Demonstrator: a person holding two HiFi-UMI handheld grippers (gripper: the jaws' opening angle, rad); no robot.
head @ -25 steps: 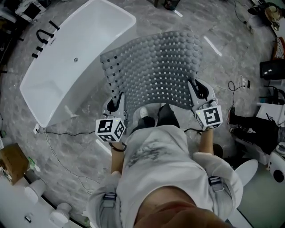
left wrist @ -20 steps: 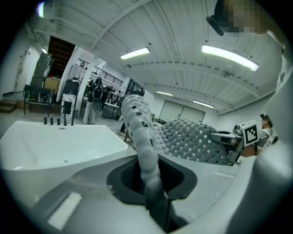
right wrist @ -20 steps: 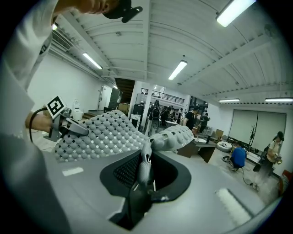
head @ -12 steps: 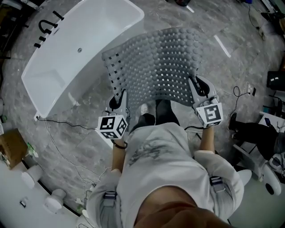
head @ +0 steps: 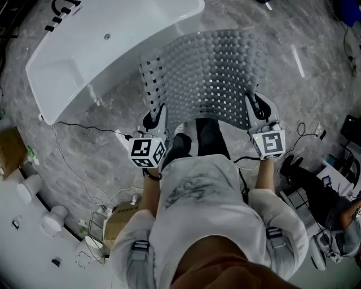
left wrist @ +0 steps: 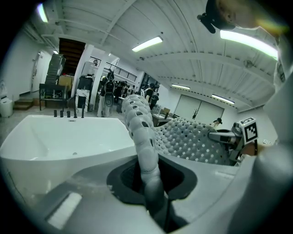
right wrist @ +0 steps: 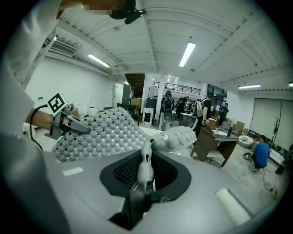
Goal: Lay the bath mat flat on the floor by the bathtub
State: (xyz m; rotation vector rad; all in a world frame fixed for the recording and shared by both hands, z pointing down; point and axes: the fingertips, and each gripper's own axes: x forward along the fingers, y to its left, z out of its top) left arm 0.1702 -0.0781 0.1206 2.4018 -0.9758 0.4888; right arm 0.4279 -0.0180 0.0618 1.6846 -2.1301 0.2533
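Note:
A grey bubbled bath mat (head: 211, 73) with square holes hangs spread in the air in front of the person, above the marble floor (head: 113, 163). My left gripper (head: 157, 117) is shut on the mat's near left corner, and my right gripper (head: 252, 106) is shut on its near right corner. The mat's edge (left wrist: 142, 141) runs up out of the left jaws in the left gripper view. In the right gripper view a thin fold of the mat (right wrist: 145, 167) sits clamped between the jaws. The white bathtub (head: 107, 51) lies to the left, its near end close to the mat's left edge.
A black cable (head: 84, 128) trails across the floor by the tub's near end. A cardboard box (head: 121, 220) and white round objects (head: 53, 220) sit at lower left. A dark chair base and gear (head: 313, 186) stand at right. Black taps (head: 62, 11) stand at the tub's far rim.
The person has stepped forward with the mat: tub and mat have slid up and right in the head view. Both grippers keep their hold on the corners, the left one slightly further right.

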